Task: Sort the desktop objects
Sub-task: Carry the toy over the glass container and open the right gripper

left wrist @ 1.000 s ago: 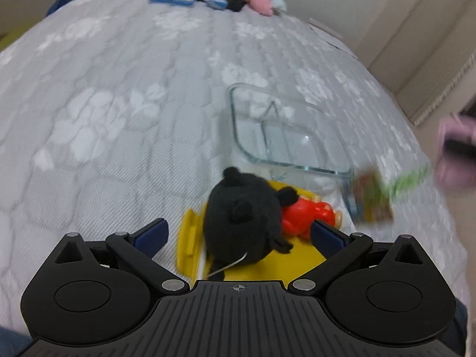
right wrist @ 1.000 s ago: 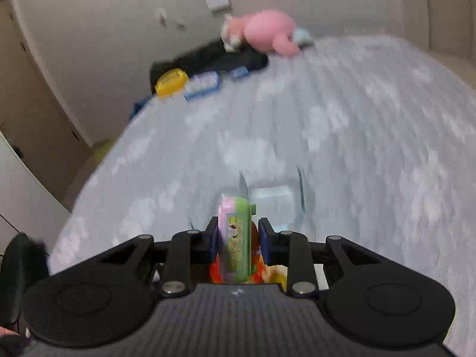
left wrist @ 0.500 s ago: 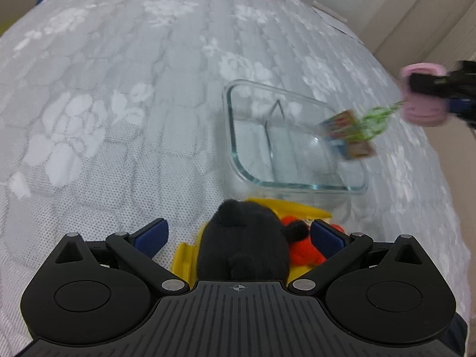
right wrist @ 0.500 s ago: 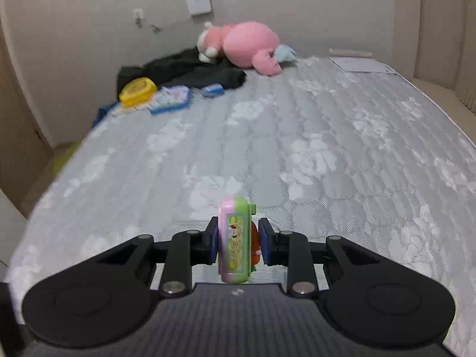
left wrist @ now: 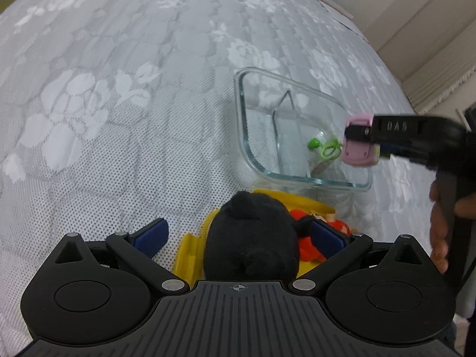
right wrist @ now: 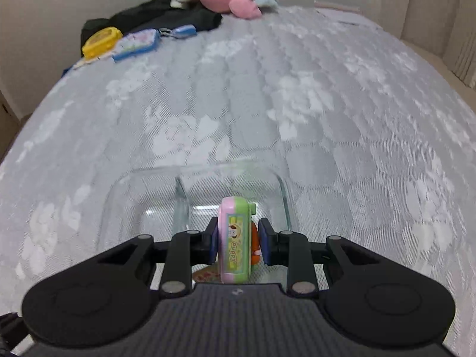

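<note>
Right gripper lowered pink-green toy over glass dish.

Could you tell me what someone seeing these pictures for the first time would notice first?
Probably the pink and green toy case clamped in the right gripper, held just above the right side of a clear glass dish on a grey flowered bedspread. Next, the black plush toy sitting between the open fingers of the left gripper, on a yellow tray beside a red toy.

Pink-green toy over glass container
</note>
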`<action>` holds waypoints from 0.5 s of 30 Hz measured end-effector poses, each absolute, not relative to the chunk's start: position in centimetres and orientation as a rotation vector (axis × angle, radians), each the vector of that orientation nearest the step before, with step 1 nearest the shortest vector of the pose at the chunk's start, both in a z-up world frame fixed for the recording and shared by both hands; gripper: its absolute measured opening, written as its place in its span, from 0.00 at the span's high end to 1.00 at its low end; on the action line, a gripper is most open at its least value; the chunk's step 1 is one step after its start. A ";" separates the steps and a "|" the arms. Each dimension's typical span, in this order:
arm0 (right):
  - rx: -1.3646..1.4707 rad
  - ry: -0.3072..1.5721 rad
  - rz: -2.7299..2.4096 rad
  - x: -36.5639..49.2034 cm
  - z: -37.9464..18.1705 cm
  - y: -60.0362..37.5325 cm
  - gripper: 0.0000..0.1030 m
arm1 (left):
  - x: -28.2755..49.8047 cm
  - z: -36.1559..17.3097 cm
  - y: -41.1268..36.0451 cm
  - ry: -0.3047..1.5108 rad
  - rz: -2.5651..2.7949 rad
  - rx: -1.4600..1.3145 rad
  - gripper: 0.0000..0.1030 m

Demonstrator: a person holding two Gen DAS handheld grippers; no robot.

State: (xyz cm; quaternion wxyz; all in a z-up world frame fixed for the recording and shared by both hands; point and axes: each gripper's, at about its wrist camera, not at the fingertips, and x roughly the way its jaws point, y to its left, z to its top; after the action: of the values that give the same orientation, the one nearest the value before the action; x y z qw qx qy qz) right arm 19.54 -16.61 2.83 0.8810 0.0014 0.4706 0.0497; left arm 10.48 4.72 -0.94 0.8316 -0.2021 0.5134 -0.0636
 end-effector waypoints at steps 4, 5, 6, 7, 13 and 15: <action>0.026 1.010 0.095 19.7 2.1 -17.3 0.70 | 10.5 -1.0 4.6 1.096 -0.133 -0.417 0.00; 0.028 1.011 0.097 19.6 2.0 -17.4 0.70 | 10.6 -1.0 4.4 1.096 -0.135 -0.411 0.00; 0.031 1.012 0.099 19.5 2.0 -17.5 0.68 | 10.6 -1.0 4.3 1.096 -0.138 -0.405 0.00; 0.033 1.013 0.101 19.4 1.9 -17.6 0.65 | 10.6 -1.0 4.2 1.097 -0.140 -0.399 0.00; -0.004 0.990 0.097 18.9 2.4 -17.7 0.63 | 10.6 -1.1 3.9 1.106 -0.141 -0.384 0.00; -0.002 0.961 0.087 18.5 3.0 -18.1 0.63 | 10.6 -1.1 3.9 1.106 -0.141 -0.383 0.00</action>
State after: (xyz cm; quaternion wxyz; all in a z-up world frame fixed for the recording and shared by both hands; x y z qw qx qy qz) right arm 18.53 -18.08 3.01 0.8859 -0.0009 0.4619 0.0417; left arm 10.64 3.93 -1.15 0.8311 -0.1807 0.5217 -0.0666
